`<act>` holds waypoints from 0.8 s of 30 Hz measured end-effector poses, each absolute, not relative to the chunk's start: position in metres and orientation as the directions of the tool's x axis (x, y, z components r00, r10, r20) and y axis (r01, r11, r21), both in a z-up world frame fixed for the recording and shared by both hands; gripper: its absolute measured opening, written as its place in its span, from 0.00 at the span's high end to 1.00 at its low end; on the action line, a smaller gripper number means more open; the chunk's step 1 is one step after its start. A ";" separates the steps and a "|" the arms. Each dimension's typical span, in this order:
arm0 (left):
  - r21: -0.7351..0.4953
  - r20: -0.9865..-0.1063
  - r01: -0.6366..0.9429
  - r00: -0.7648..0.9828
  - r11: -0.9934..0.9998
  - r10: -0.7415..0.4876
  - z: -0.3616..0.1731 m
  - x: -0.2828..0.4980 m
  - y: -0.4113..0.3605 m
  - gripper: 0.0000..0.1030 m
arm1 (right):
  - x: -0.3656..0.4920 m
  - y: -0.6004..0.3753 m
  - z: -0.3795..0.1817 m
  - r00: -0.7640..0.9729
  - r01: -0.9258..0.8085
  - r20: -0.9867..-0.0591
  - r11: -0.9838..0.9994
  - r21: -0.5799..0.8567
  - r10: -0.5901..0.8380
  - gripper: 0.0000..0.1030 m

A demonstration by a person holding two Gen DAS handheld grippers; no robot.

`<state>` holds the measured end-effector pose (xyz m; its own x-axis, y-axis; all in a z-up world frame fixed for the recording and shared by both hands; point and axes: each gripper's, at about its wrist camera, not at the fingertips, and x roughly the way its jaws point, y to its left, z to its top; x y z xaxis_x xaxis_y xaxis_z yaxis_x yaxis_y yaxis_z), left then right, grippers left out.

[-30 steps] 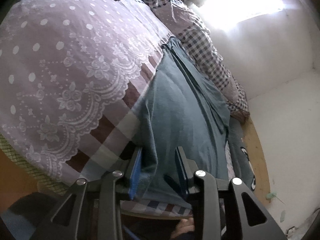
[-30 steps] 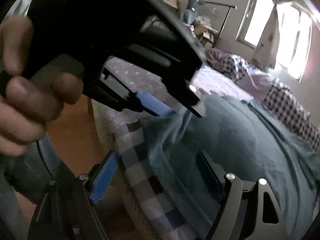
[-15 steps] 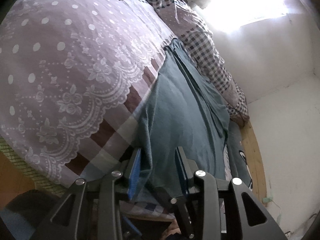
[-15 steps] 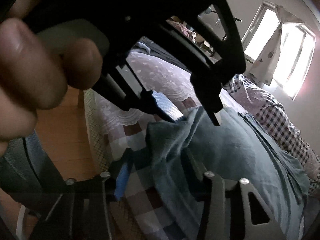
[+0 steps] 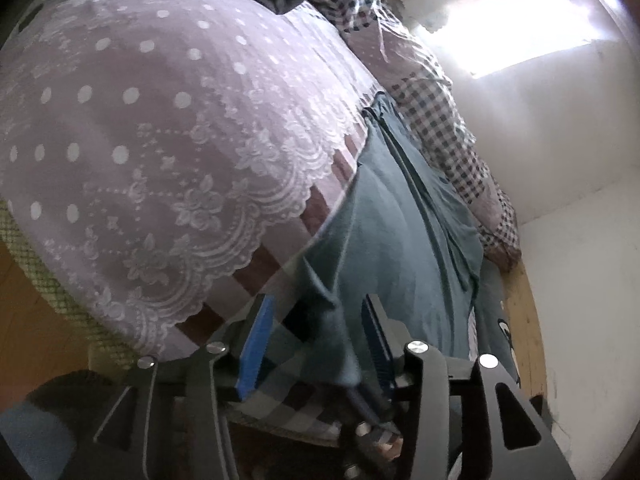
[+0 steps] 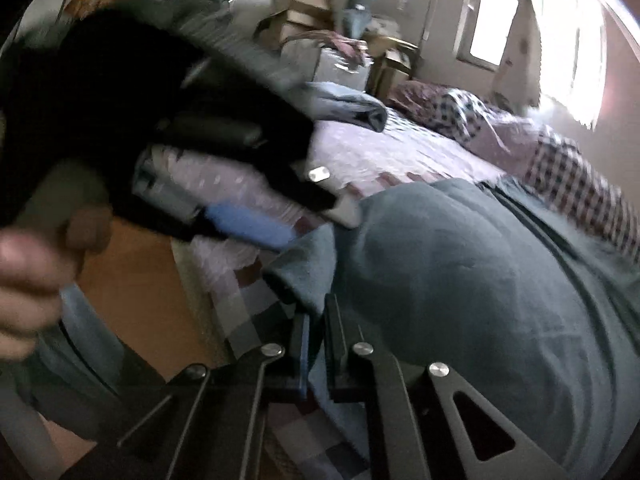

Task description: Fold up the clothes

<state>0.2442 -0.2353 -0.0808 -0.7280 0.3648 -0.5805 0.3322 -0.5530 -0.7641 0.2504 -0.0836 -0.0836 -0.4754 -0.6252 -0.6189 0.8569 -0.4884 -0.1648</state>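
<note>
1. One teal garment lies spread lengthwise on the bed, reaching from the near edge toward the far checked bedding; the right wrist view shows it filling the lower right, with its near corner bunched up at the bed's edge.
2. The right gripper has its jaws pressed nearly together, pinching that raised corner of the garment between the blue pad and the black finger.
3. The left gripper holds its fingers apart, a fold of the garment's hem standing loosely between them, touching neither pad clearly; the same gripper shows blurred in the right wrist view, just above the garment's corner, held by a hand.
4. Beside the garment, a mauve lace-edged bedspread with white dots covers the mattress; a plaid sheet shows under the near hem.
5. A checked quilt runs along the far side, touching the garment's far edge.
6. Grey folded clothes sit at the far end of the bed, with cardboard boxes stacked behind.
</note>
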 end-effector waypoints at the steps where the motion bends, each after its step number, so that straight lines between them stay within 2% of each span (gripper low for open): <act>1: -0.767 -0.579 0.331 -0.726 -0.549 0.370 -0.082 0.245 -0.234 0.48 | 0.246 -0.083 -0.081 -0.467 0.856 -0.619 -0.499 -0.136 -0.631 0.96; 10: -0.824 -0.541 0.338 -0.709 -0.456 0.452 -0.099 0.246 -0.218 0.47 | 0.216 -0.069 -0.066 -0.371 0.845 -0.631 -0.530 0.074 -0.681 0.95; 14: -0.828 -0.536 0.344 -0.718 -0.443 0.445 -0.100 0.249 -0.219 0.47 | 0.228 -0.061 -0.066 -0.361 0.842 -0.628 -0.530 0.097 -0.689 0.95; 16: -0.823 -0.543 0.353 -0.719 -0.445 0.434 -0.099 0.250 -0.221 0.47 | 0.234 -0.063 -0.069 -0.373 0.848 -0.636 -0.527 0.063 -0.676 0.93; 17: -0.820 -0.546 0.357 -0.720 -0.446 0.428 -0.098 0.251 -0.221 0.47 | 0.238 -0.064 -0.071 -0.387 0.851 -0.643 -0.525 0.029 -0.661 0.91; 19: -0.815 -0.553 0.366 -0.721 -0.449 0.417 -0.097 0.253 -0.223 0.48 | 0.247 -0.068 -0.075 -0.408 0.861 -0.648 -0.507 -0.040 -0.642 0.77; 20: -0.813 -0.557 0.371 -0.722 -0.450 0.411 -0.097 0.254 -0.224 0.48 | 0.252 -0.069 -0.077 -0.419 0.866 -0.645 -0.495 -0.073 -0.639 0.65; 21: -0.810 -0.560 0.375 -0.722 -0.451 0.406 -0.096 0.255 -0.225 0.48 | 0.257 -0.070 -0.078 -0.432 0.869 -0.636 -0.484 -0.103 -0.640 0.59; 23: -0.805 -0.567 0.384 -0.723 -0.453 0.394 -0.095 0.257 -0.226 0.65 | 0.266 -0.073 -0.079 -0.448 0.874 -0.624 -0.462 -0.155 -0.640 0.55; 24: -0.802 -0.570 0.389 -0.724 -0.454 0.388 -0.095 0.258 -0.227 0.68 | 0.272 -0.075 -0.080 -0.458 0.875 -0.619 -0.448 -0.185 -0.638 0.55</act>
